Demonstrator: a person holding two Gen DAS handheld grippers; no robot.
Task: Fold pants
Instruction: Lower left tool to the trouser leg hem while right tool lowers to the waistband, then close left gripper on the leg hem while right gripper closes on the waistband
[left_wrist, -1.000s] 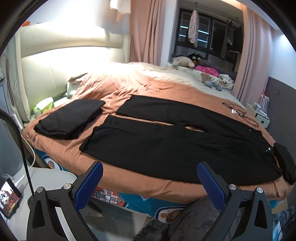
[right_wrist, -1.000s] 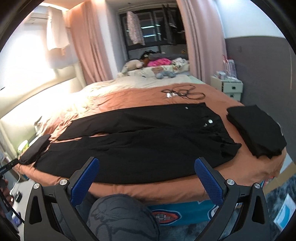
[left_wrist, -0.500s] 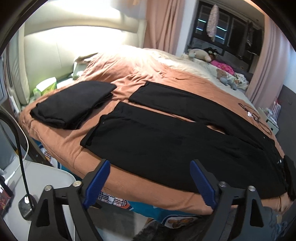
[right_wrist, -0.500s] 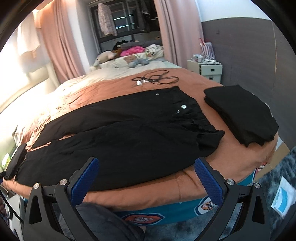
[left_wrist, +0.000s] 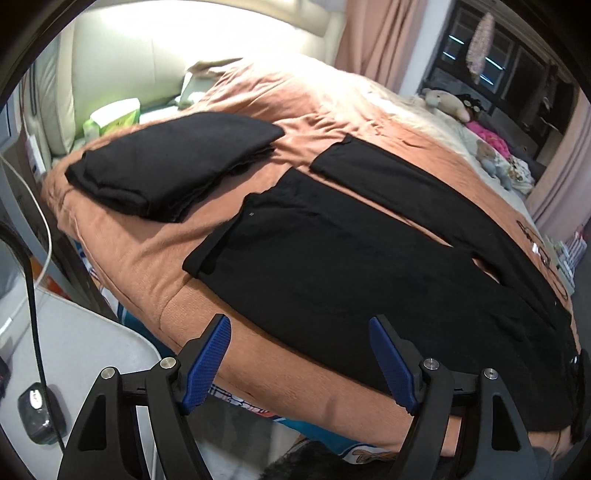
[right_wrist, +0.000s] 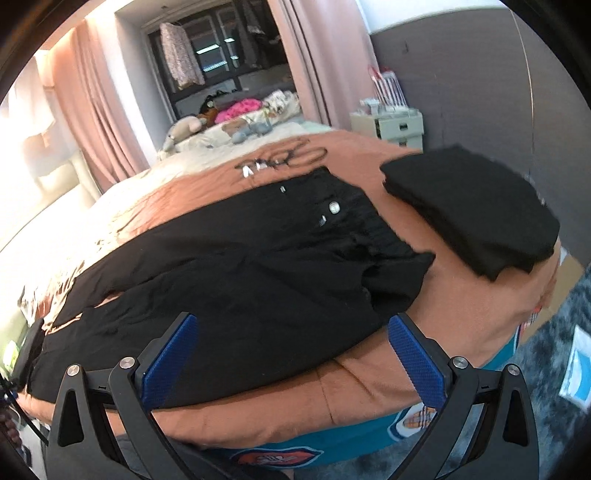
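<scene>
Here, pants (left_wrist: 369, 258) lie on the bed (left_wrist: 147, 251); left jaws closing empty, right open.

A home bedroom: bed (left_wrist: 155, 266), padded headboard (left_wrist: 155, 66), curtains (right_wrist: 92, 110).

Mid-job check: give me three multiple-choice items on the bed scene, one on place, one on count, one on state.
1. The folded black stack in the left wrist view lies:
A. beyond the pants' leg hems
B. on the floor
C. on the nightstand

2. Leg hems of the spread black pants visible in that view:
A. one
B. two
C. four

3. The right gripper is:
A. clamped on the waistband
B. holding a stack
C. open, empty

A: it rests on the orange cover past the hems.
B: two hems show.
C: nothing sits between its fingers.
</scene>
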